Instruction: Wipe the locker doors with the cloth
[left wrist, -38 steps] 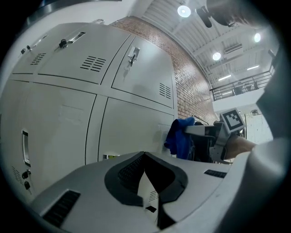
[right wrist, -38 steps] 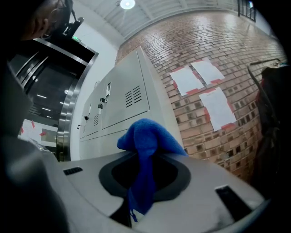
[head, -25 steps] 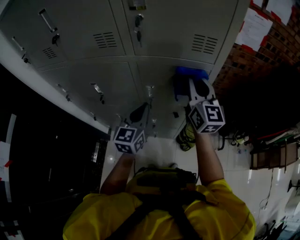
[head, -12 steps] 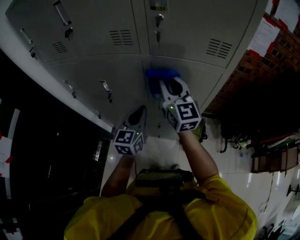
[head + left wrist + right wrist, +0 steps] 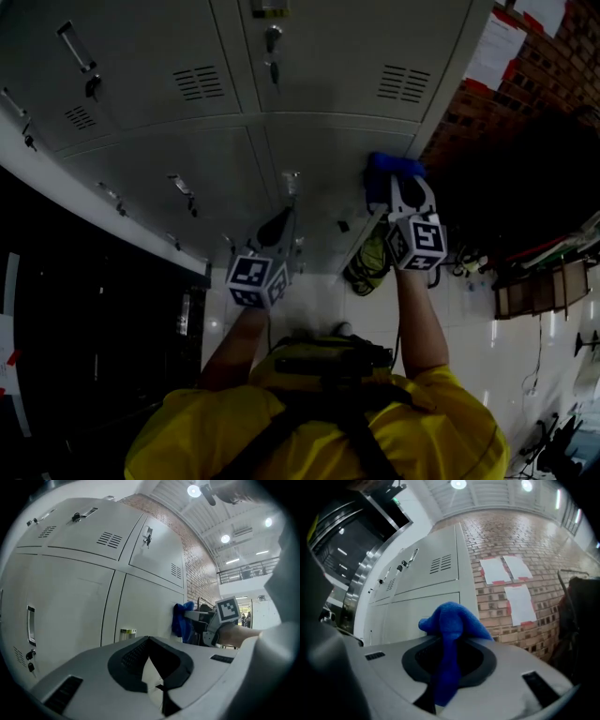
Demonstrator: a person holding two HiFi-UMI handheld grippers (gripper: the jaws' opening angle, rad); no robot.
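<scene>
Grey metal locker doors [image 5: 309,169] fill the upper part of the head view. A blue cloth [image 5: 392,171] is pressed against the lower right locker door near its right edge, with my right gripper [image 5: 410,192] shut on it. The same blue cloth [image 5: 452,634] bulges out of the shut jaws in the right gripper view, in front of the locker door [image 5: 426,611]. My left gripper [image 5: 278,225] hangs lower, near the seam between two lower doors, shut on nothing. In the left gripper view the locker doors [image 5: 84,602] sit ahead and the blue cloth [image 5: 182,619] shows at right.
A brick wall [image 5: 525,84] with pinned papers [image 5: 492,52] stands right of the lockers. Door handles and locks [image 5: 272,42] stick out from the doors. Bags and clutter [image 5: 370,267] lie on the floor beneath the lockers' right end. Dark space lies at the left.
My right gripper has carried the blue cloth rightward across the lower door, from near the centre seam to its right edge. The left gripper has stayed about where it was.
</scene>
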